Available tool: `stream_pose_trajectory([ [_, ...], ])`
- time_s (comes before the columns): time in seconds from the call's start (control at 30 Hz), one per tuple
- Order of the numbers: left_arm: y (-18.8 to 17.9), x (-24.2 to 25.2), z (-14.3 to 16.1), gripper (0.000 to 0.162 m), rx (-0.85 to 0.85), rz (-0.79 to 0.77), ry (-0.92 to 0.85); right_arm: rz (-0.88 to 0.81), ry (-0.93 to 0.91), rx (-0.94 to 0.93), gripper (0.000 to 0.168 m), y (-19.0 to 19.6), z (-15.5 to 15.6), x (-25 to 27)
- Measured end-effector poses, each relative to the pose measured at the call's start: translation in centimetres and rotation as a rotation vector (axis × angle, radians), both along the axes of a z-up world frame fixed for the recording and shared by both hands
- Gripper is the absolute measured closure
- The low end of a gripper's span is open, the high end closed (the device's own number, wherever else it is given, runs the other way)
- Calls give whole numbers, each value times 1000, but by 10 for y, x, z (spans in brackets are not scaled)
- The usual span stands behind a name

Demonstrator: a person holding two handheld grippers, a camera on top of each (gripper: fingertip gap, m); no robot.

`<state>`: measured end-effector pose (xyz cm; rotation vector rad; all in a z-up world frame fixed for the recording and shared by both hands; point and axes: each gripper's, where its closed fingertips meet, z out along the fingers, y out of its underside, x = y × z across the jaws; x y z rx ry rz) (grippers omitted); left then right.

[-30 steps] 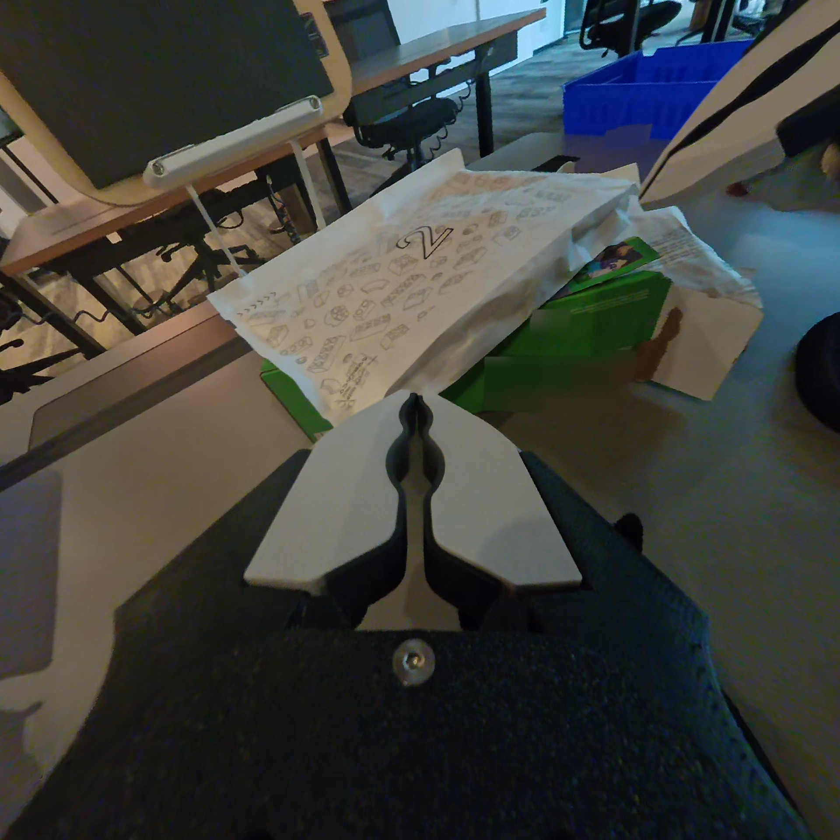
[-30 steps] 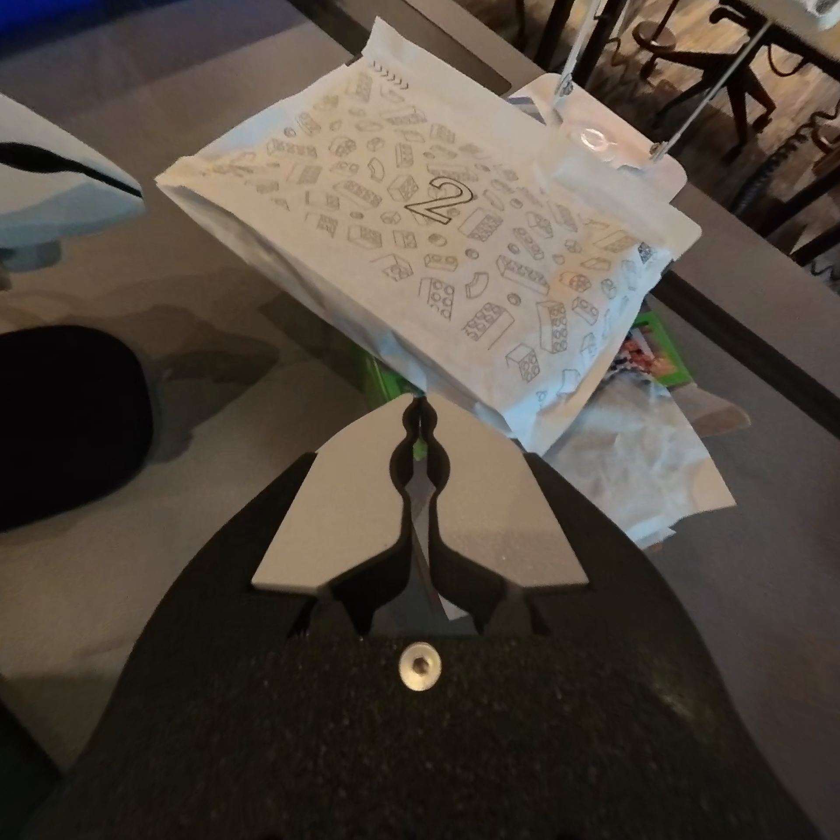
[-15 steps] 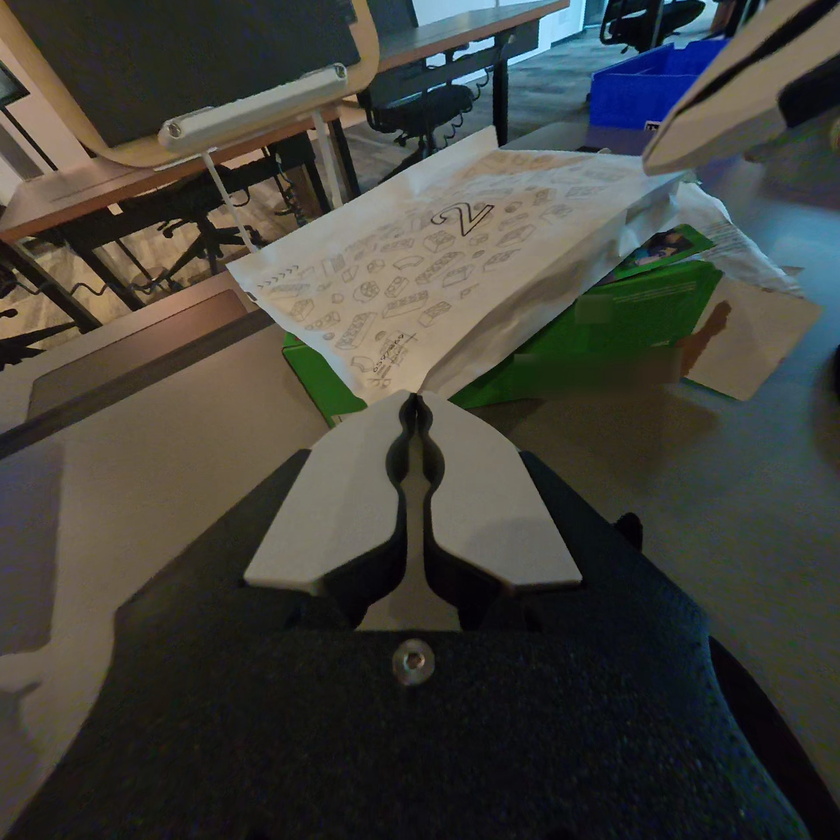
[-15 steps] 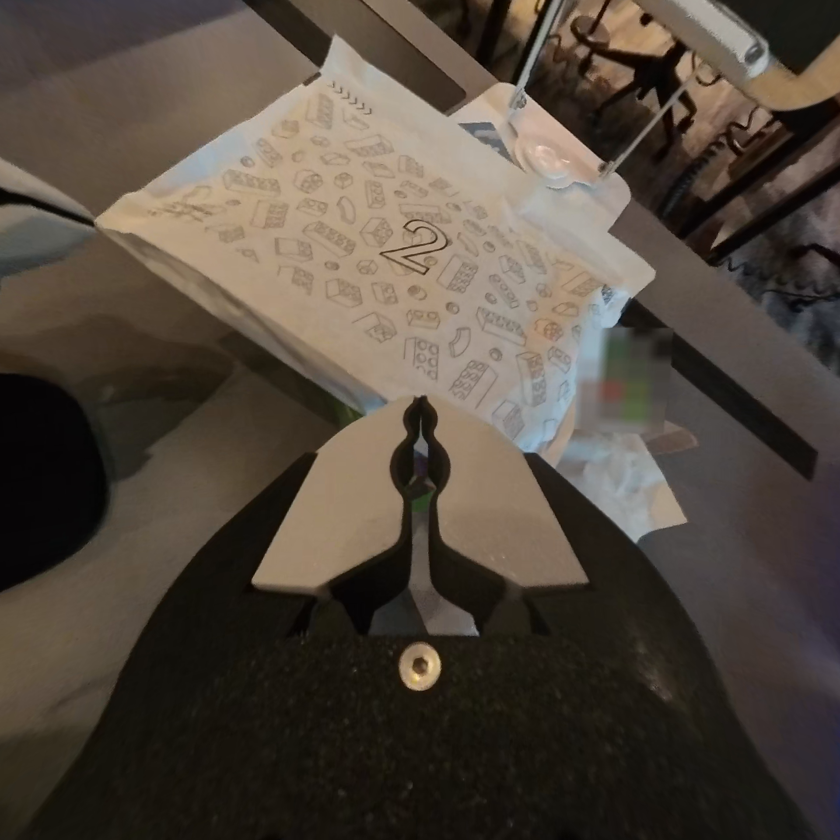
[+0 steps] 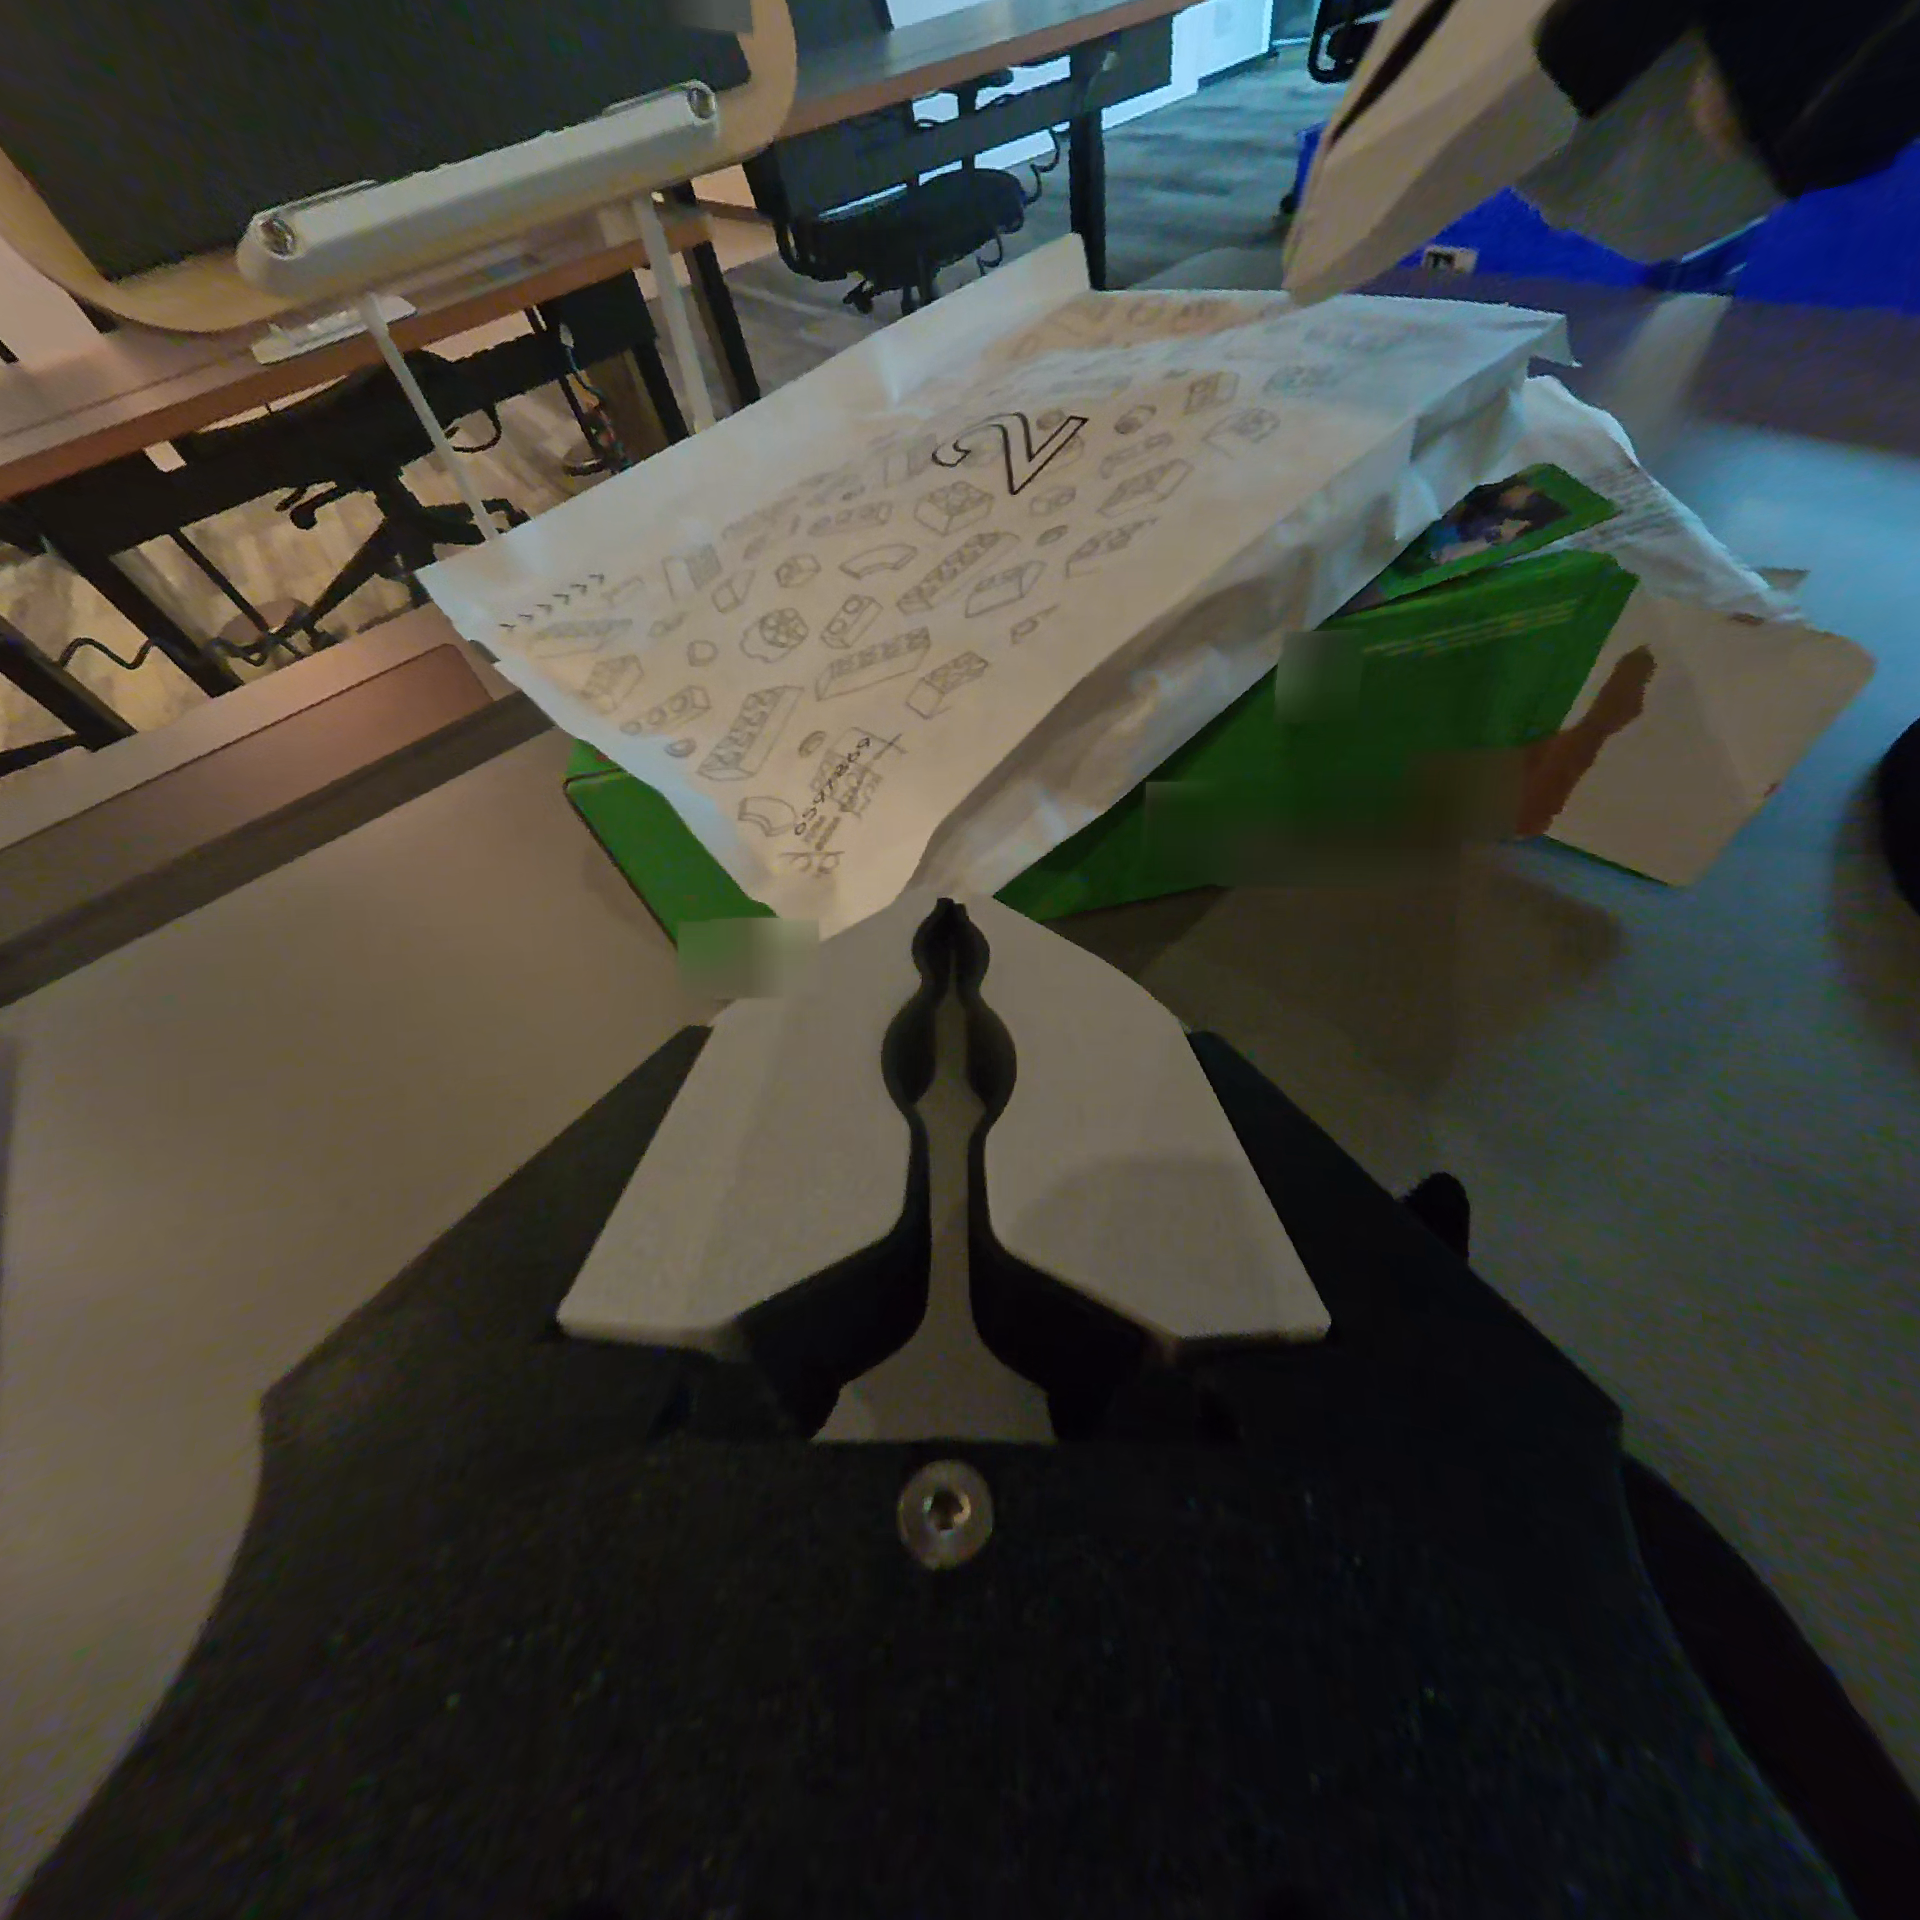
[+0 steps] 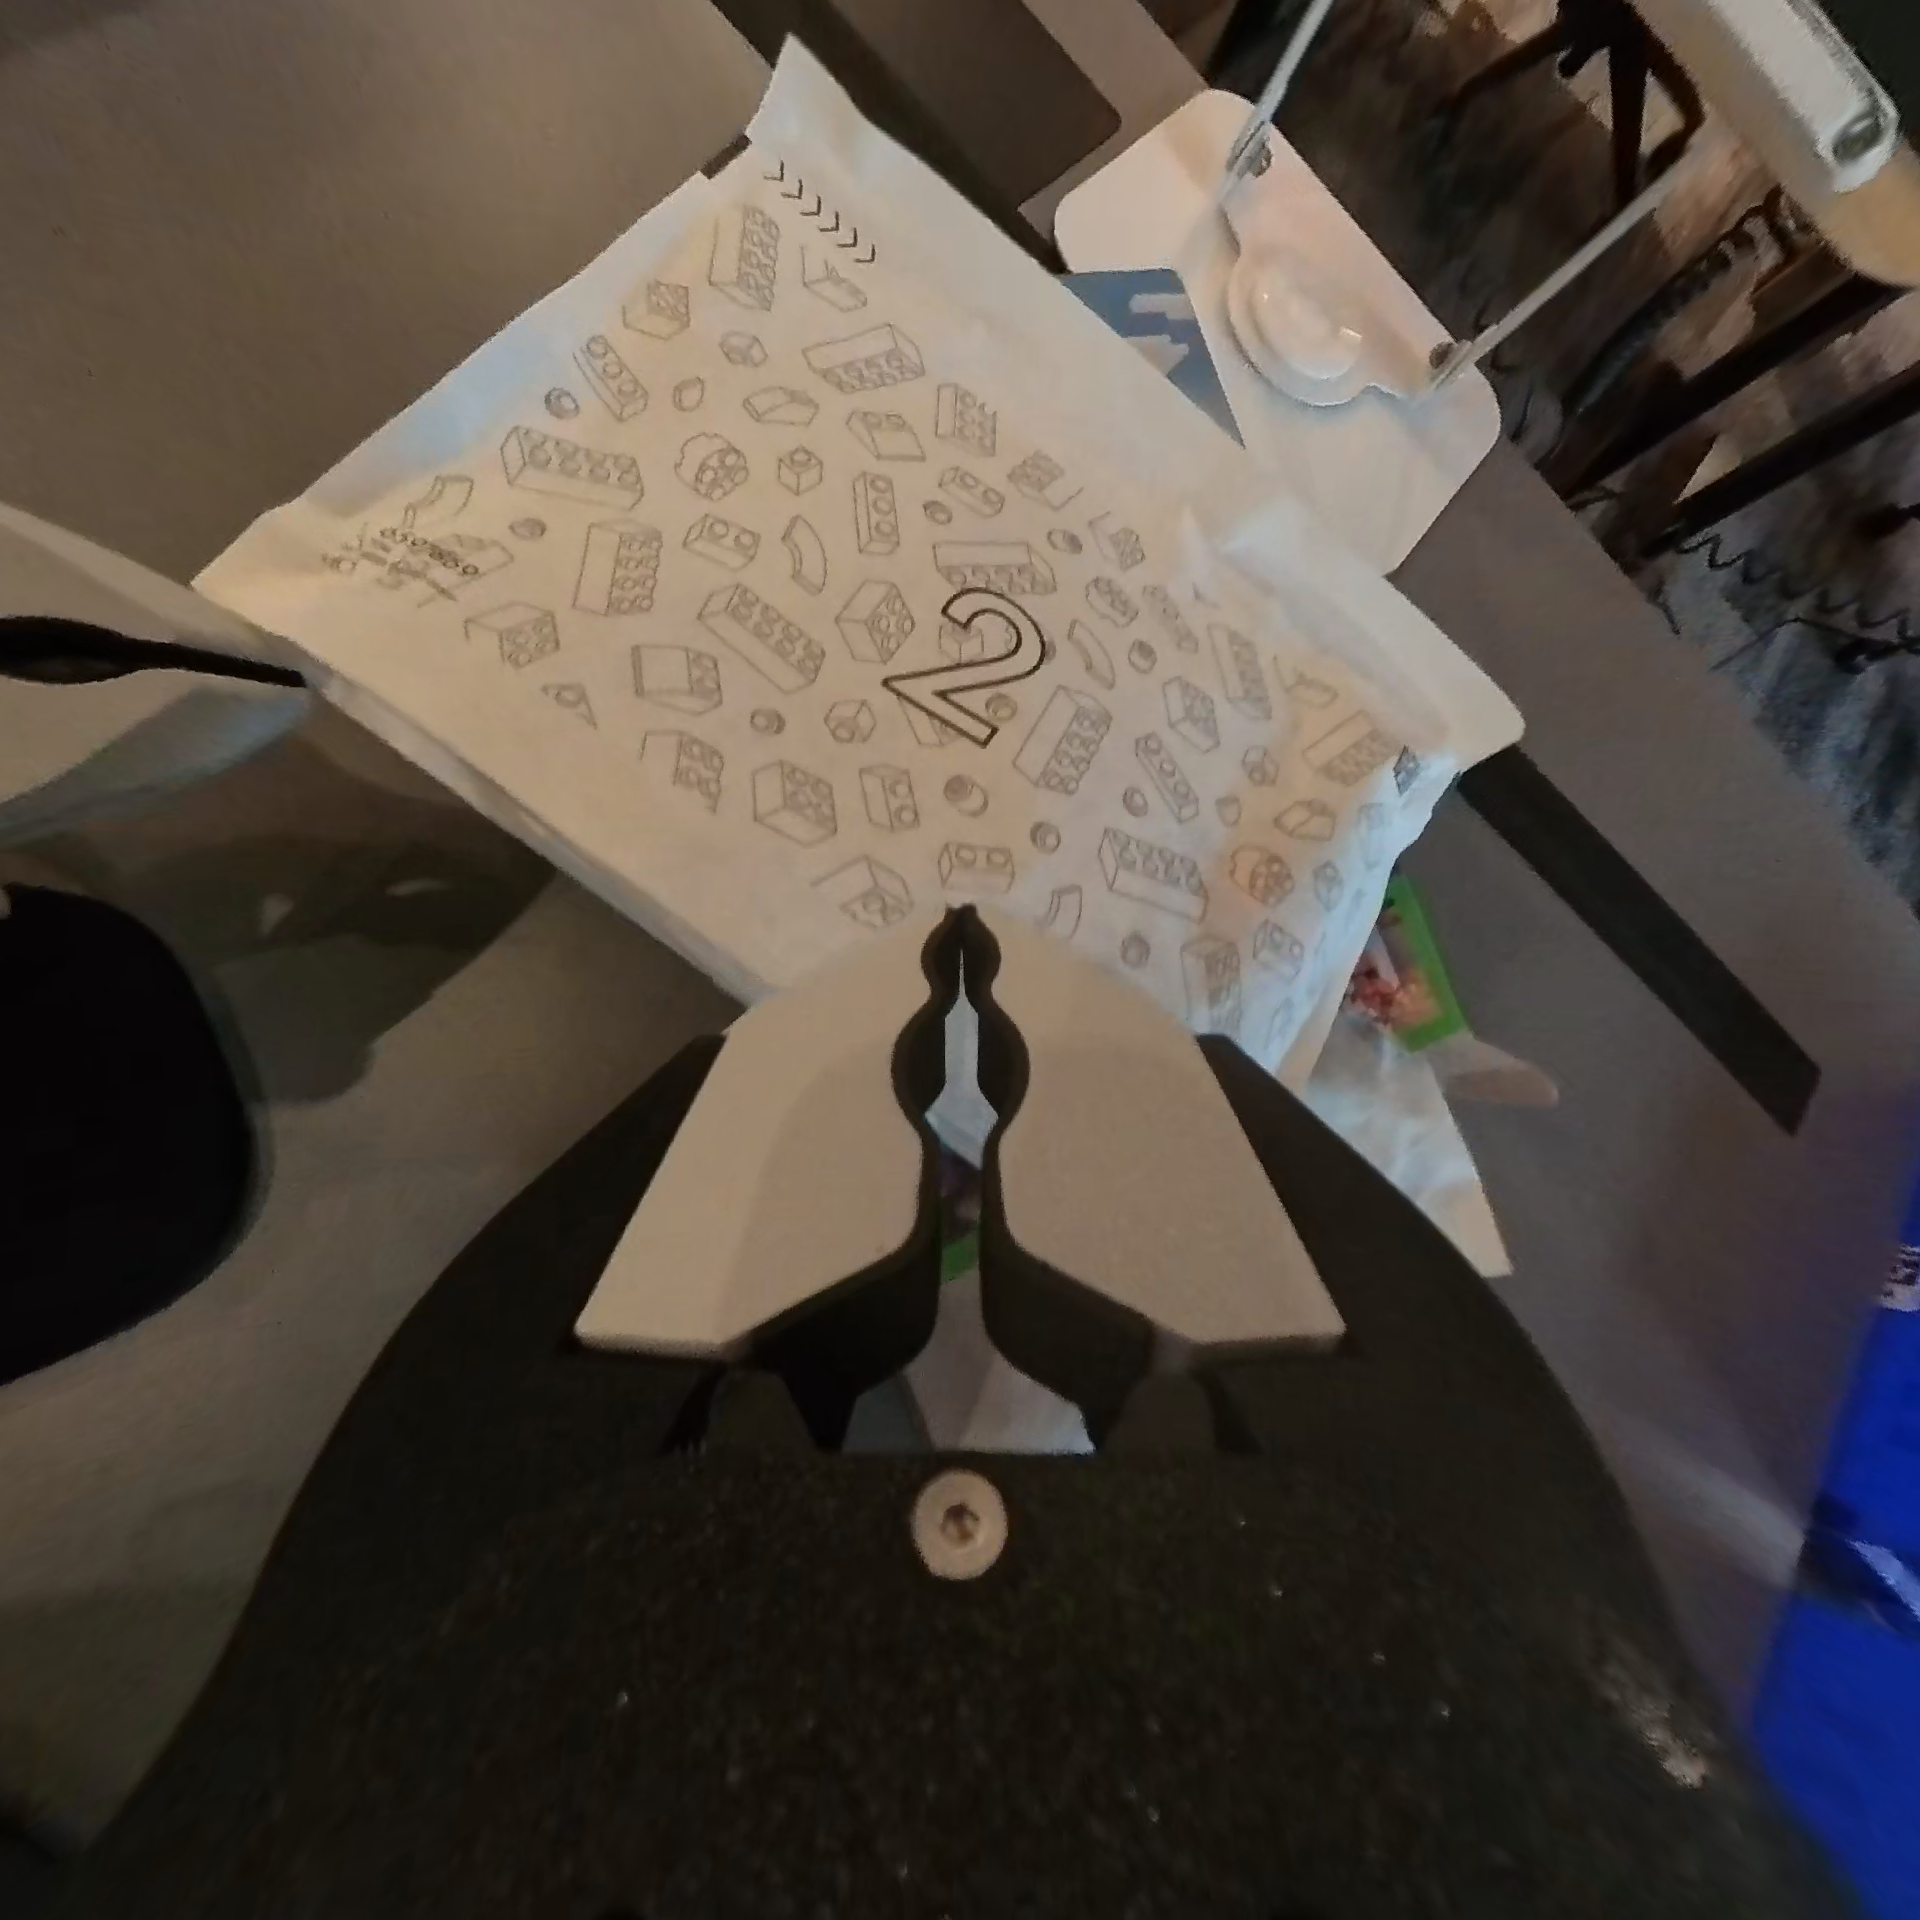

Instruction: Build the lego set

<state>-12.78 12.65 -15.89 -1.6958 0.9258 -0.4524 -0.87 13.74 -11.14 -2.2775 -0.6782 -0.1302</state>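
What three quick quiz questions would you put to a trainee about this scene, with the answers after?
1. True or false: the left gripper is wide open with nothing in it.
2. What lies beneath the white paper bag? A) a green box B) a red tray C) a metal bowl
3. Fill the gap: the bag is pinched at its edges by ____ grippers.

Key
1. False: it is shut on the bag's near corner.
2. A: the green box shows under the bag.
3. Two: the right gripper is shut on the bag's edge as well.
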Motion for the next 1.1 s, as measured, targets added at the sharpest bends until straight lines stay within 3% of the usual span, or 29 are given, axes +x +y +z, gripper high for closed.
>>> stream_pose_trajectory([
  [0.33, 4, -9, 4, 162, 0, 23, -14, 12, -22, -20, 168, 17, 0, 7],
  [0.5, 8, -24, 16, 162, 10, 56, -58, 25, 95, -13, 168, 23, 11, 45],
  [0.8, 21, -35, 22, 161, -54, 56, -155, 39, 691, -223, 119, 34, -13, 101],
  [0.97, 25, -30, 24, 159, -96, 44, -216, -34, 842, -234, 101, 92, -24, 120],
  [1.1, 18, -32, 22, 159, -75, 50, -179, 18, 944, -340, 92, 129, -29, 111],
])
